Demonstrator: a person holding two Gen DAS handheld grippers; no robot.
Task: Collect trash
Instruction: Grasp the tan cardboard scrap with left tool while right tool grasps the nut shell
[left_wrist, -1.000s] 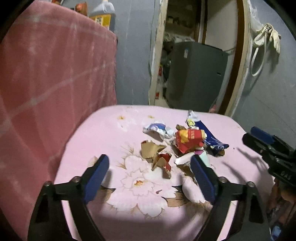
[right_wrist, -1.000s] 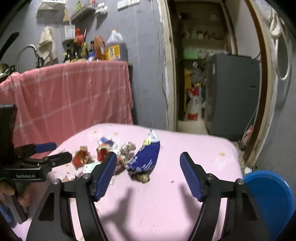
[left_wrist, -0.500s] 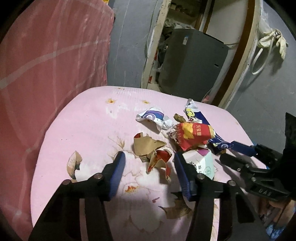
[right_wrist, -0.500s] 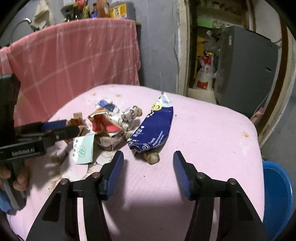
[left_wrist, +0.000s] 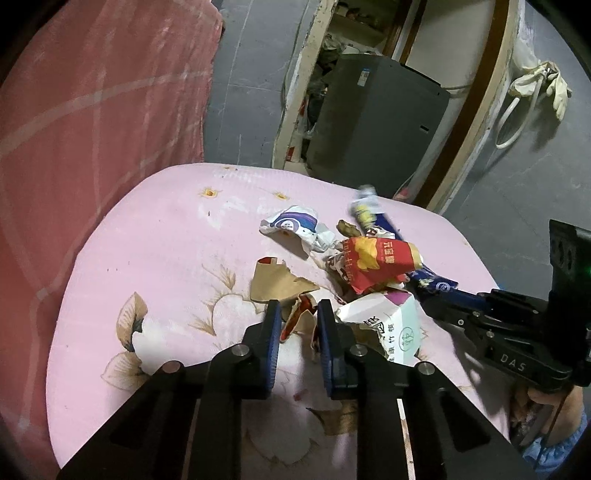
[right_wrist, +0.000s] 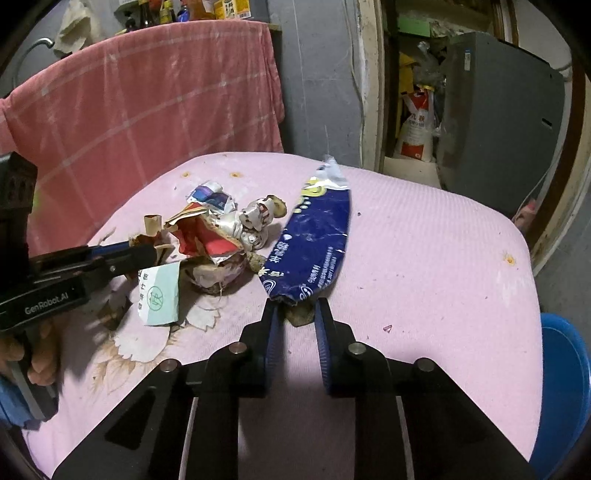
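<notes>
Left gripper (left_wrist: 295, 325) is low over the pink worktop (left_wrist: 155, 251), jaws narrowed and clamped on a torn red-and-tan cardboard scrap (left_wrist: 299, 319). Right gripper (right_wrist: 295, 321) has jaws closed on the near end of the blue wrapper (right_wrist: 314, 240), a brown lump (right_wrist: 301, 316) between them. A red wrapper (left_wrist: 376, 266) and white carton (left_wrist: 391, 328) crowd alongside. Half a second ago both sets of jaws stood wide apart.
</notes>
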